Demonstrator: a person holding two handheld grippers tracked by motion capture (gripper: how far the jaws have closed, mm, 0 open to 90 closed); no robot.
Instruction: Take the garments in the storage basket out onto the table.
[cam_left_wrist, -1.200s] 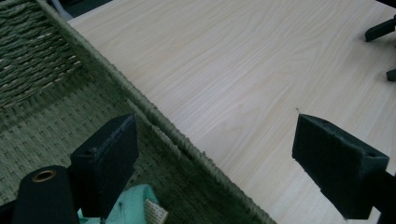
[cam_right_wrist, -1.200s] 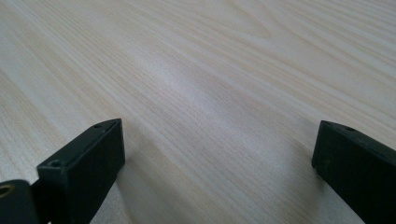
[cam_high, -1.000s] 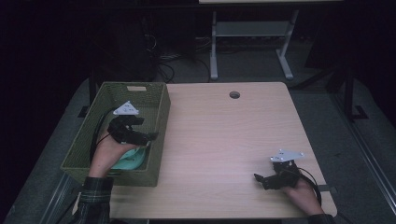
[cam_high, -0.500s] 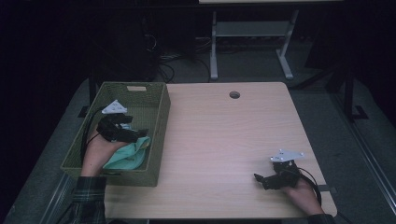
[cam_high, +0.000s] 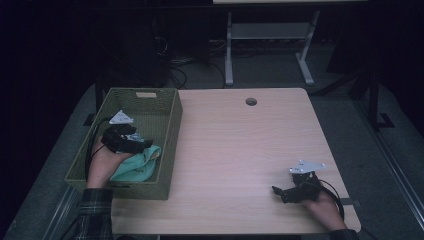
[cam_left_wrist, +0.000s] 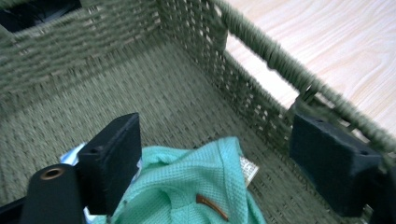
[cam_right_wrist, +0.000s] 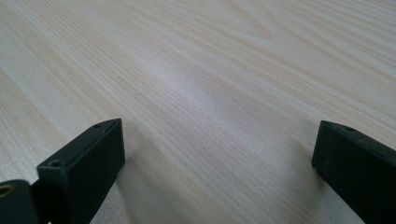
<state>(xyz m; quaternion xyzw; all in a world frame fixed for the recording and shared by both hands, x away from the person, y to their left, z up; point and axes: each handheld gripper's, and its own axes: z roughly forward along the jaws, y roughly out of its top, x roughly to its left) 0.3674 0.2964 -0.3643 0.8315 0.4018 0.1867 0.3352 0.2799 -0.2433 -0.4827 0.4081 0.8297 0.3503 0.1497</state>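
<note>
A mint-green knit cloth (cam_high: 137, 167) lies crumpled in the near half of an olive woven basket (cam_high: 173, 125) at the table's left. My left gripper (cam_high: 141, 144) hovers inside the basket just above the cloth, open, with nothing between its jaws. In the left gripper view the cloth (cam_left_wrist: 196, 186) sits below and between the spread jaws of the left gripper (cam_left_wrist: 215, 126), close to the basket wall (cam_left_wrist: 196, 28). My right gripper (cam_high: 278, 192) rests open on the table near the front right corner. In the right gripper view the right gripper (cam_right_wrist: 219, 126) has bare wood (cam_right_wrist: 210, 56) between its jaws.
The light wooden table (cam_high: 250, 150) has a round cable hole (cam_high: 251, 101) at the back. A pale blue-white item (cam_left_wrist: 74, 153) peeks out from under the cloth. A metal desk frame (cam_high: 270, 35) stands on the dark floor beyond the table.
My left hand has shifted a little to the left inside the basket, uncovering more of the green cloth. The right gripper has not moved.
</note>
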